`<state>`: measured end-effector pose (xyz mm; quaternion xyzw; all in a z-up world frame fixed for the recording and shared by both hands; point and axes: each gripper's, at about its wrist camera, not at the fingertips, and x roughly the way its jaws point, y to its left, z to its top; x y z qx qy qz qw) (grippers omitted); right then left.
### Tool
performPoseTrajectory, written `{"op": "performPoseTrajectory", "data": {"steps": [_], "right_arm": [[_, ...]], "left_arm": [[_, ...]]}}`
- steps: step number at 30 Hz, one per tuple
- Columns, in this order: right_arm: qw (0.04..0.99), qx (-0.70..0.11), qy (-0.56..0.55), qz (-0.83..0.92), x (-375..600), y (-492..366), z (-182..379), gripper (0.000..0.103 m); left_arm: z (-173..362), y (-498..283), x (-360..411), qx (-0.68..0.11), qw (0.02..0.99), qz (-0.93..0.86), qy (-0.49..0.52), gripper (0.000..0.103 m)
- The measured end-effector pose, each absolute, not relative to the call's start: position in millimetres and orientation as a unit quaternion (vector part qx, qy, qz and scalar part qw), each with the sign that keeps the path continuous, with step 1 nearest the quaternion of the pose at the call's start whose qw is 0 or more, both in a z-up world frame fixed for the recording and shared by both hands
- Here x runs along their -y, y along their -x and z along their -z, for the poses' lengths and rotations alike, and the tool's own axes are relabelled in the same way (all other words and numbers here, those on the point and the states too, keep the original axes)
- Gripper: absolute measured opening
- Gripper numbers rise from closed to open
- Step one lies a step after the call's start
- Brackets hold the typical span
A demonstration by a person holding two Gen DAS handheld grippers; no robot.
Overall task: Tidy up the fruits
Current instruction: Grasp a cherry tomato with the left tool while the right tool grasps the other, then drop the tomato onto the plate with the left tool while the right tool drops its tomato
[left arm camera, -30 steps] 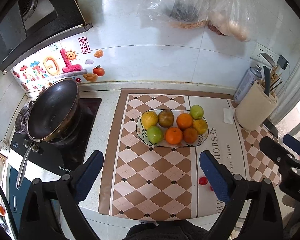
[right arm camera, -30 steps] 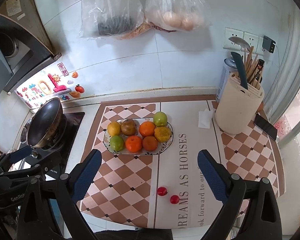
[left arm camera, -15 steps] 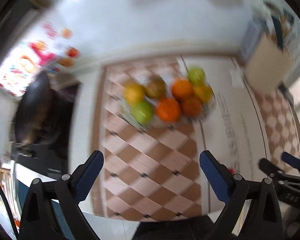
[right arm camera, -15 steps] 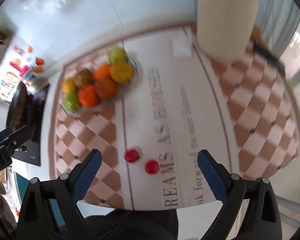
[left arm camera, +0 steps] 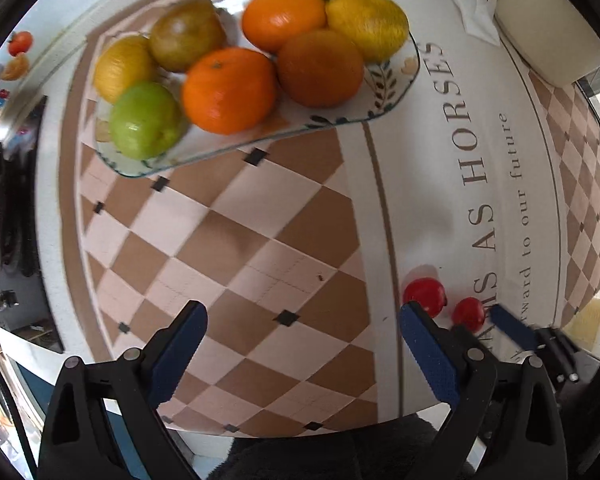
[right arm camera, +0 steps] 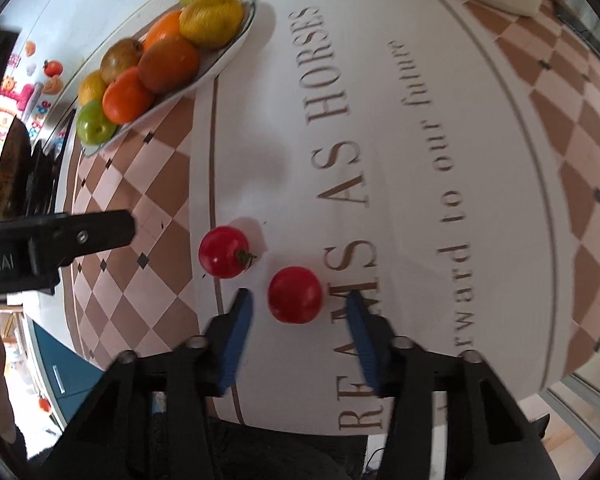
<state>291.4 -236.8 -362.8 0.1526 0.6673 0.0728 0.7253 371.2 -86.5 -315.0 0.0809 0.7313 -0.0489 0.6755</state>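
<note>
Two small red tomatoes lie on the mat near its front edge. In the right wrist view, one tomato (right arm camera: 295, 294) sits between my right gripper's (right arm camera: 298, 306) blue fingertips, which stand partly closed around it with small gaps. The other tomato (right arm camera: 224, 252), with a green stem, lies just to its left. My left gripper (left arm camera: 300, 324) is open and empty above the checkered mat, its right finger close to the stemmed tomato (left arm camera: 425, 291). A patterned plate (left arm camera: 392, 92) at the back holds several oranges, lemons and green apples.
The printed mat (right arm camera: 420, 160) covers the counter. A cream utensil holder (left arm camera: 548, 36) and a white tissue (left arm camera: 476, 12) stand at the back right. The stove (right arm camera: 32, 184) with a pan lies to the left. The counter's front edge is close below both grippers.
Both grippers have dropped low and forward toward the mat. My right gripper's jaws have narrowed from wide open to either side of one tomato. The left stays wide open.
</note>
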Motion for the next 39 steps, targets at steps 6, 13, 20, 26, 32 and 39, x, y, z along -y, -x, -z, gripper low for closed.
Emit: {"op": "performPoseTrajectory", "data": {"steps": [6, 13, 20, 26, 32, 39], "right_arm": [[0.739, -0.657, -0.133, -0.071, 237, -288, 360, 0.031], [0.746, -0.647, -0.155, -0.038, 272, -282, 344, 0.031], [0.745, -0.645, -0.167, -0.019, 287, -283, 341, 0.031], [0.747, -0.643, -0.169, -0.016, 295, -284, 337, 0.031], [0.754, -0.634, -0.170, -0.023, 297, -293, 320, 0.031], [0.766, -0.615, -0.170, -0.079, 263, -331, 296, 0.031]], "left_arm": [[330, -366, 102, -0.746, 0.658, 0.071, -0.082, 0.098], [335, -356, 117, -0.754, 0.646, 0.113, -0.046, 0.097], [343, -346, 158, -0.749, 0.639, 0.156, -0.078, 0.062], [352, -340, 180, -0.731, 0.649, 0.173, -0.118, 0.030], [336, -348, 171, -0.721, 0.666, 0.168, -0.092, 0.029], [287, -388, 105, -0.698, 0.703, 0.138, 0.006, 0.029]]}}
